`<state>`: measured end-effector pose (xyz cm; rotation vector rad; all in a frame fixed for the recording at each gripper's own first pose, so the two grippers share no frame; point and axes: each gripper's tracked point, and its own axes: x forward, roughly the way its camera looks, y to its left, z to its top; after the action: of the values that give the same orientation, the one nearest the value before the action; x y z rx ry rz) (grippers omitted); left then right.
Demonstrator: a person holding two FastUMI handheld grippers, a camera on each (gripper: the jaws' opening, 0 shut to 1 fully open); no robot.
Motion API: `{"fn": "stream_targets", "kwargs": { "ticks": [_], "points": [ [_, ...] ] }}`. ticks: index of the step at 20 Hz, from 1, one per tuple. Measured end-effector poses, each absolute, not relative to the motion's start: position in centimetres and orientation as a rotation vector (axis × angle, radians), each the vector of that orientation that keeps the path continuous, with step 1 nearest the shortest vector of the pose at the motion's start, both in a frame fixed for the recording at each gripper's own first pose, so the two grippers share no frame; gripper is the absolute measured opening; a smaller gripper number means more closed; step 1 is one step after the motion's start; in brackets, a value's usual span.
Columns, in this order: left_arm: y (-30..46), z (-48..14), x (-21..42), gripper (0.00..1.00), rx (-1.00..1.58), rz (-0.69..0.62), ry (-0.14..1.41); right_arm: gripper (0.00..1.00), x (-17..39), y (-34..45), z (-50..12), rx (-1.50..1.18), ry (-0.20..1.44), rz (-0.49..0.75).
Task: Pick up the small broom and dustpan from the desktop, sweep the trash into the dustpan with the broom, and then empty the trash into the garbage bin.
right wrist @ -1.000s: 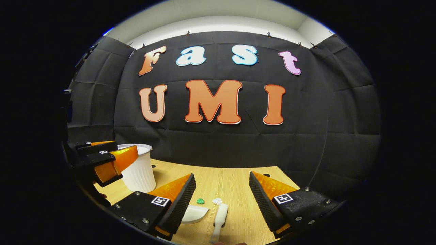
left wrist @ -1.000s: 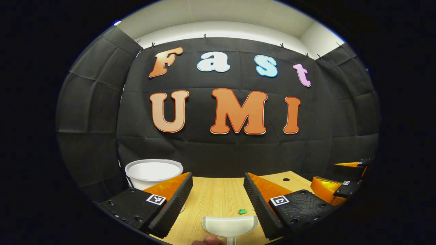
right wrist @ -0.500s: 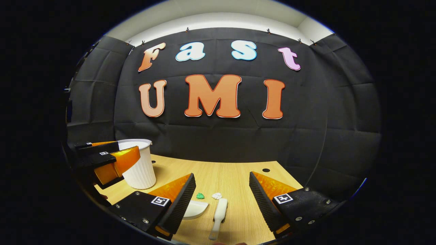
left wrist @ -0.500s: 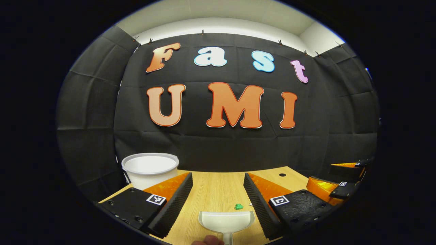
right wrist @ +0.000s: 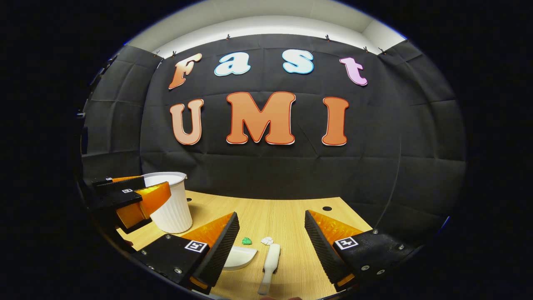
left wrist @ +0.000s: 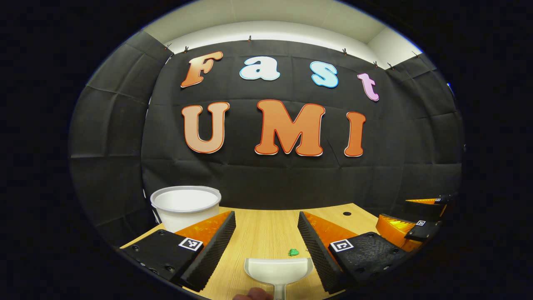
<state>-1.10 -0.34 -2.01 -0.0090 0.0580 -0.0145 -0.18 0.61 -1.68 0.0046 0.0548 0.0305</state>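
Observation:
A white dustpan [left wrist: 278,270] lies on the wooden desk straight ahead of my open left gripper [left wrist: 266,225], its handle pointing back toward me. A green scrap [left wrist: 294,252] rests just beyond its right corner. In the right gripper view a small white broom [right wrist: 270,262] lies lengthways on the desk below my open right gripper [right wrist: 271,225], with the dustpan [right wrist: 239,257] to its left, partly hidden by the left finger. The green scrap [right wrist: 247,241] and a white scrap [right wrist: 266,240] sit beyond them. Neither gripper touches anything.
A white ribbed bin [left wrist: 185,206] stands at the desk's far left, seen in the right gripper view as the bin [right wrist: 170,206] behind the other gripper [right wrist: 129,200]. The right gripper [left wrist: 416,229] appears at the right edge. The desk [left wrist: 262,233] has small holes near its back edge.
Both views shifted slightly, so the desk and its objects sit a little differently in view. The dustpan, broom and scraps stayed in place, and both grippers stayed open.

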Motion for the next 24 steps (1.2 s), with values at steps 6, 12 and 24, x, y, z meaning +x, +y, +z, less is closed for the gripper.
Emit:
{"fn": "stream_targets", "kwargs": {
  "ticks": [6,12,24],
  "points": [
    [-0.1,-2.5,-1.0,0.95,0.001,-0.016,0.056,0.95,0.2,-0.8,-0.4,0.016,-0.002,-0.042],
    [0.4,-1.8,-1.0,0.95,0.006,-0.028,0.028,0.95,0.5,-0.3,-0.3,0.050,-0.012,-0.069],
    [-2.3,-8.9,-0.3,0.95,-0.049,-0.150,0.270,0.95,1.5,1.6,-6.9,0.022,0.183,-0.033]
  ]
}}
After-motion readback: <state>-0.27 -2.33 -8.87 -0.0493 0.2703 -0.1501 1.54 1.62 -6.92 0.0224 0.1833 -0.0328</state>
